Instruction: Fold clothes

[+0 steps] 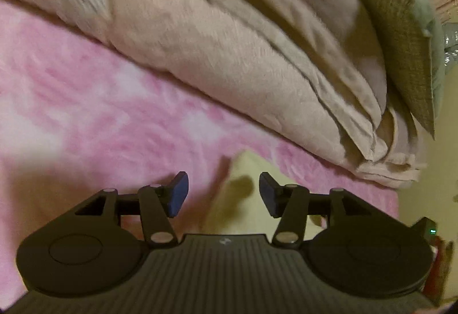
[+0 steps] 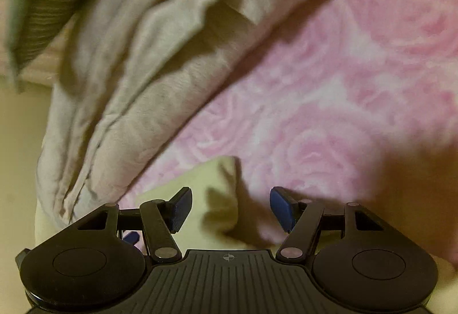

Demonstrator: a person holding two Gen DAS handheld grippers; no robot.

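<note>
A pale yellow cloth (image 1: 243, 199) lies on the pink rose-patterned blanket (image 1: 100, 113), its corner pointing away from me. My left gripper (image 1: 223, 195) hovers over that corner, open, with nothing between its blue pads (image 1: 179, 193). In the right wrist view the same yellow cloth (image 2: 211, 199) lies below my right gripper (image 2: 230, 208), which is open too, its blue pads (image 2: 282, 209) spread over the cloth's corner and edge. Neither gripper holds fabric.
A thick beige folded quilt (image 1: 229, 50) lies across the back of the bed, also seen as the quilt (image 2: 137, 70) in the right view. A green-grey pillow (image 1: 400, 27) leans behind it. The pink blanket (image 2: 343, 84) extends to the right.
</note>
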